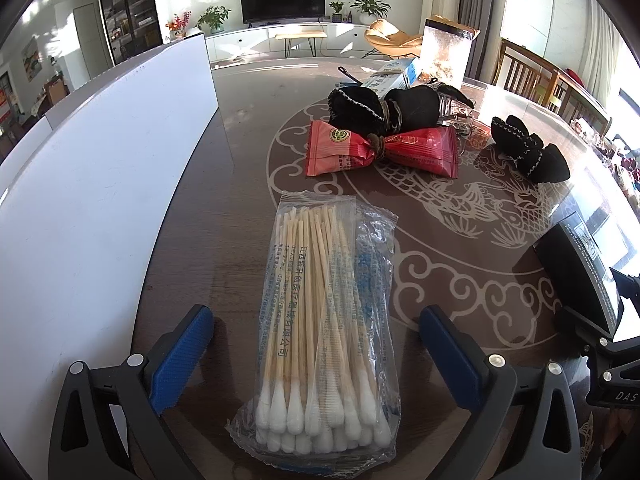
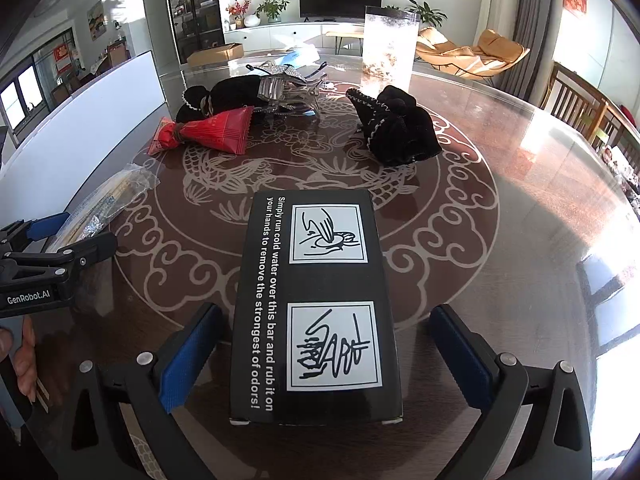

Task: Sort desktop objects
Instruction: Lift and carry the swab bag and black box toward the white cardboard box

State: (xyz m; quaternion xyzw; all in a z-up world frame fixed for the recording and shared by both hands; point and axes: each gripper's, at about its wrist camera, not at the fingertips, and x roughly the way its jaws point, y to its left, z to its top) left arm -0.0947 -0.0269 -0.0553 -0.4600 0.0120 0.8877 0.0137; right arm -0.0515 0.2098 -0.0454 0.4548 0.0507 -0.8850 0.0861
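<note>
A clear pack of cotton swabs [image 1: 316,264] lies on the patterned round table [image 1: 452,280], lengthwise between the blue pads of my left gripper [image 1: 316,320]. The jaws stand wide and open, with a gap on each side of the pack. In the right wrist view a black box with white printed instructions [image 2: 316,300] lies flat between the fingers of my right gripper [image 2: 328,312], which is open too, its pads clear of the box's sides. The left gripper [image 2: 60,240] and the swab pack [image 2: 108,196] show at the left edge of that view.
Farther back lie a red snack packet [image 1: 380,150], a tied black pouch [image 1: 380,108], a clear hair clip [image 2: 288,88] and a second black pouch [image 2: 396,128]. A white panel [image 1: 100,160] stands along the left. A tall clear container [image 2: 388,44] is at the far side.
</note>
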